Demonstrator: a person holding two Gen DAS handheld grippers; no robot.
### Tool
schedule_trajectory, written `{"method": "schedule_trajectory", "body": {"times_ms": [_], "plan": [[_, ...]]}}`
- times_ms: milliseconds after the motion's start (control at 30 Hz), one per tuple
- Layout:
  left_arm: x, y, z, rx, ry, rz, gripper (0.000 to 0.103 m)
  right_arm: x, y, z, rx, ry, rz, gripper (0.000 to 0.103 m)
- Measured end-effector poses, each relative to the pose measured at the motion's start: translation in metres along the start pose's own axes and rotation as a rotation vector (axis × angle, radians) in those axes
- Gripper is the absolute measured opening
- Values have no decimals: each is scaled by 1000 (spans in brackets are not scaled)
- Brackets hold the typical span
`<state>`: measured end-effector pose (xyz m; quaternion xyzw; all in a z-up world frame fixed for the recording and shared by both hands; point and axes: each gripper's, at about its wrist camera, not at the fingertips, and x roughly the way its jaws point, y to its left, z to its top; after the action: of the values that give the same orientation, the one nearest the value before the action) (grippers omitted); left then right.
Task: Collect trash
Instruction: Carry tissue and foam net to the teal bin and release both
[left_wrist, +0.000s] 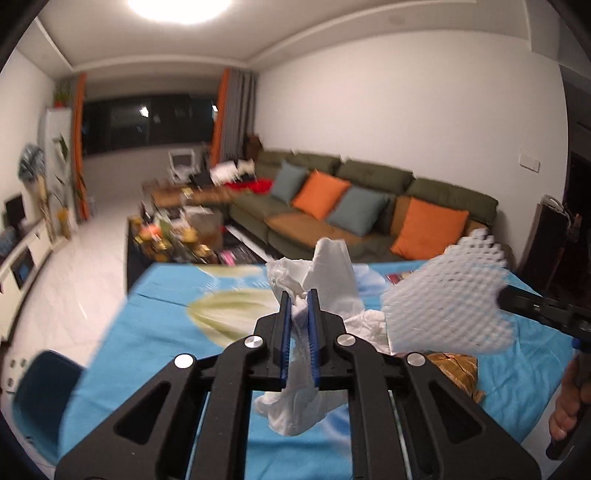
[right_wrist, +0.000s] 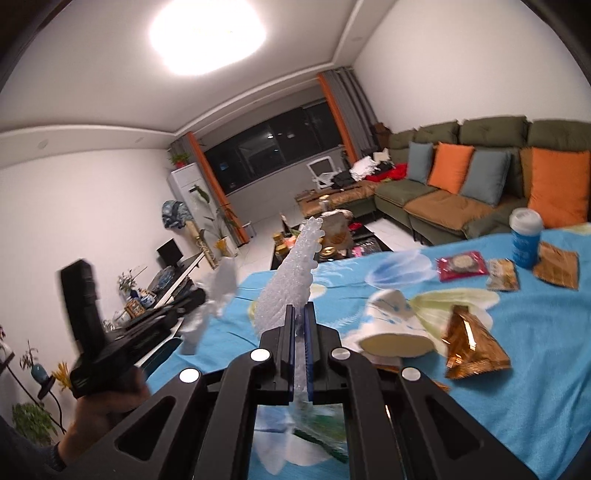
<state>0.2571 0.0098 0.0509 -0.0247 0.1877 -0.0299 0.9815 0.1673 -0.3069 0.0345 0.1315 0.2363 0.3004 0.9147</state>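
My left gripper (left_wrist: 298, 299) is shut on a crumpled white tissue (left_wrist: 328, 266), which hangs above the blue tablecloth (left_wrist: 166, 321). My right gripper (right_wrist: 300, 314) is shut on a white foam fruit net (right_wrist: 295, 273), lifted over the same table. From the left wrist camera the foam net (left_wrist: 450, 295) shows at the right, with the right gripper's black body behind it. The right wrist view shows the left gripper (right_wrist: 201, 295) at the left, blurred, with the tissue (right_wrist: 214, 295) in it and a hand below.
On the tablecloth (right_wrist: 535, 350) lie a tipped paper cup (right_wrist: 395, 328), a gold wrapper (right_wrist: 472, 347), a red packet (right_wrist: 461, 266), more snack packets and an upright blue cup (right_wrist: 526, 240). A blue chair (left_wrist: 44, 398) stands at the table's left. A green sofa and cluttered coffee table lie beyond.
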Motion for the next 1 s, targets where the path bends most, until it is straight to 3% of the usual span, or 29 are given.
{"method": "schedule_trajectory", "body": {"times_ms": [333,767,1000], "plan": [[-98,53,-6,-43,-84,182,9,44,80,-2,-120,28,129,3],[-187,178,-37,-161,-77,506,9,153,209,-19,-277,183,315,3],[-199,231,-60,-231,-18,573,9,216,268,-35,-357,293,326,3]]}}
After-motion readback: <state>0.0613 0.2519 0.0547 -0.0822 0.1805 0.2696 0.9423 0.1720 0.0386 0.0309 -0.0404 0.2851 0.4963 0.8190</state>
